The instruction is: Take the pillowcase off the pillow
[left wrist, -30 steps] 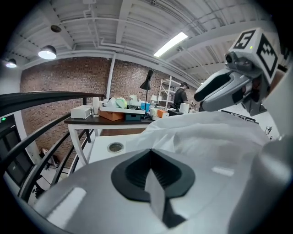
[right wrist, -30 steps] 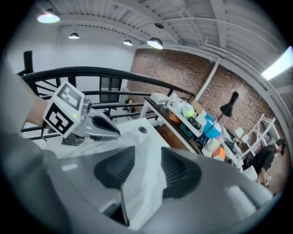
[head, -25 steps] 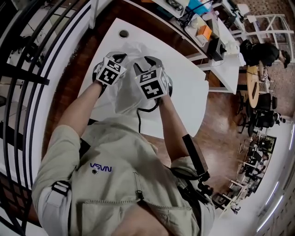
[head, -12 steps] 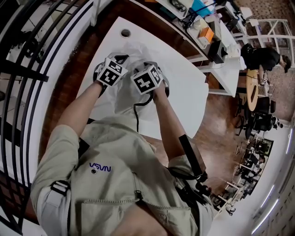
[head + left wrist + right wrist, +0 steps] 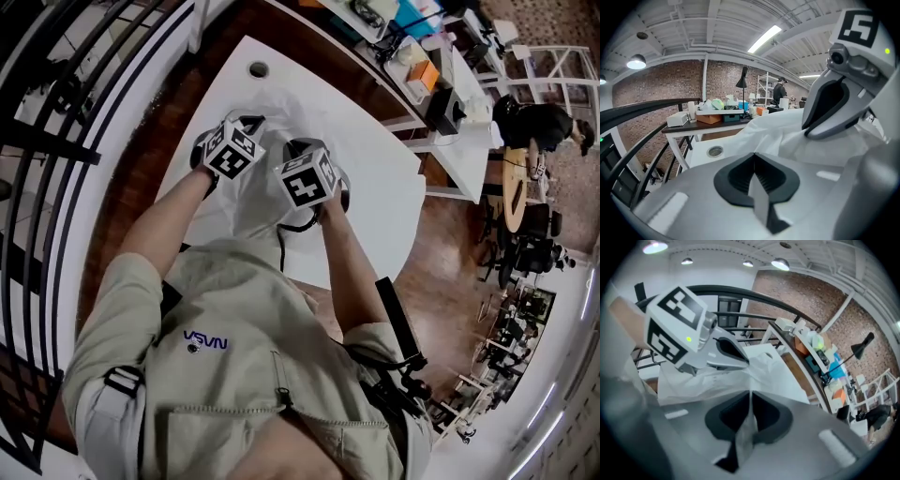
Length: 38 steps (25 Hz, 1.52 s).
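Two pinch the pillowcase (image 5: 773, 133) — left gripper (image 5: 753, 159), and right gripper (image 5: 750, 399) just closed.

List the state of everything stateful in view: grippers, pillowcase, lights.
pillowcase: rumpled, lying on the table, pinched in two places.
left gripper: jaws shut on a fold of the pillowcase.
right gripper: jaws have just been closing, now pinching pillowcase fabric.
ceiling light: on.
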Each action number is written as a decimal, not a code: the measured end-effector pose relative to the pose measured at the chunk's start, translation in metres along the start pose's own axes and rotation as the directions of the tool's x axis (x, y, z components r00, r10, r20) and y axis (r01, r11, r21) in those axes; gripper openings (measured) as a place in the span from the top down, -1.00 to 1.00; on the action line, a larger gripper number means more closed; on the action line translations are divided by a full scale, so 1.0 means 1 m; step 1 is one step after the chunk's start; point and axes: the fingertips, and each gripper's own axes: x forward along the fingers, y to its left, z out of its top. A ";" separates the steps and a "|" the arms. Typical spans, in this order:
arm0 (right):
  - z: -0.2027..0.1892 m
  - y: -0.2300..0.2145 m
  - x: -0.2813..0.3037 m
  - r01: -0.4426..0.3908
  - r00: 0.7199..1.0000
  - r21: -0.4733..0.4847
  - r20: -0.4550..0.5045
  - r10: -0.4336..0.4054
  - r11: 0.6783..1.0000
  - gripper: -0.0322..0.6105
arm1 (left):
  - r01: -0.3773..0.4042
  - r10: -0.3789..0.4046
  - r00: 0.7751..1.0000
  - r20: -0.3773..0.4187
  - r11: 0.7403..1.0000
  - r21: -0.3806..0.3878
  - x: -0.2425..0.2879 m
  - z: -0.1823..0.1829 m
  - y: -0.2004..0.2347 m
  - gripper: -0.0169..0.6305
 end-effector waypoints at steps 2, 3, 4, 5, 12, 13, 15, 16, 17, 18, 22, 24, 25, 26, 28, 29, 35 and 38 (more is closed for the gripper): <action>-0.001 0.003 -0.014 -0.039 0.998 0.026 0.054 0.038 0.999 0.84 | -0.015 0.015 1.000 0.004 1.000 0.015 0.003 0.003 0.002 0.92; -0.001 0.005 -0.022 -0.064 0.994 0.039 0.090 0.061 0.997 0.84 | -0.022 0.022 1.000 0.005 0.999 0.026 0.005 0.005 0.003 0.92; -0.002 0.007 -0.029 -0.089 0.988 0.050 0.127 0.082 0.995 0.84 | -0.029 0.029 1.000 0.004 0.999 0.039 0.007 0.007 0.005 0.92; -0.003 0.009 -0.036 -0.109 0.982 0.056 0.160 0.099 0.992 0.84 | -0.035 0.035 0.999 0.004 0.998 0.051 0.009 0.009 0.007 0.92; -0.006 0.007 -0.082 -0.109 0.954 0.019 0.284 0.099 0.994 0.85 | -0.027 0.024 0.999 0.040 0.997 0.075 0.023 0.044 0.013 0.92; -0.007 0.005 -0.088 -0.108 0.950 0.018 0.296 0.098 0.994 0.85 | -0.023 0.019 0.999 0.046 0.997 0.080 0.025 0.051 0.015 0.92; -0.011 0.002 -0.100 -0.107 0.943 0.020 0.320 0.096 0.994 0.85 | -0.010 0.005 0.998 0.055 0.996 0.087 0.028 0.063 0.019 0.92; -0.013 0.000 -0.106 -0.110 0.937 0.022 0.335 0.097 0.994 0.85 | -0.001 -0.005 0.998 0.056 0.996 0.090 0.029 0.068 0.020 0.92; -0.015 -0.001 -0.112 -0.116 0.931 0.025 0.350 0.099 0.993 0.85 | 0.010 -0.016 0.998 0.056 0.995 0.096 0.030 0.072 0.020 0.92; -0.017 -0.002 -0.117 -0.122 0.925 0.027 0.366 0.104 0.992 0.85 | 0.022 -0.027 0.998 0.054 0.995 0.101 0.031 0.075 0.020 0.92; -0.024 0.002 -0.131 -0.149 0.901 0.014 0.413 0.130 0.989 0.85 | 0.065 -0.069 0.997 0.046 0.994 0.085 0.039 0.080 0.016 0.92; -0.026 0.006 -0.135 -0.163 0.894 -0.001 0.423 0.148 0.987 0.86 | 0.082 -0.085 0.996 0.040 0.994 0.076 0.043 0.080 0.015 0.92; -0.026 0.008 -0.137 -0.170 0.891 -0.010 0.426 0.158 0.985 0.86 | 0.086 -0.089 0.995 0.034 0.994 0.067 0.045 0.079 0.016 0.92; -0.027 0.010 -0.138 -0.176 0.888 -0.020 0.427 0.168 0.984 0.86 | 0.086 -0.087 0.996 0.029 0.995 0.058 0.047 0.079 0.019 0.92; -0.027 0.013 -0.141 -0.187 0.885 -0.036 0.427 0.184 0.982 0.86 | 0.095 -0.096 0.995 0.022 0.994 0.049 0.054 0.078 0.023 0.92; -0.028 0.015 -0.142 -0.193 0.884 -0.040 0.427 0.192 0.980 0.86 | 0.108 -0.109 0.994 0.019 0.993 0.049 0.057 0.077 0.022 0.92; -0.032 0.024 -0.153 -0.256 0.865 -0.054 0.433 0.254 0.965 0.86 | 0.129 -0.128 0.992 -0.020 0.990 0.048 0.068 0.077 0.015 0.92; -0.033 0.029 -0.150 -0.288 0.859 -0.074 0.421 0.291 0.955 0.86 | 0.181 -0.181 0.983 -0.010 0.983 0.041 0.079 0.076 0.006 0.92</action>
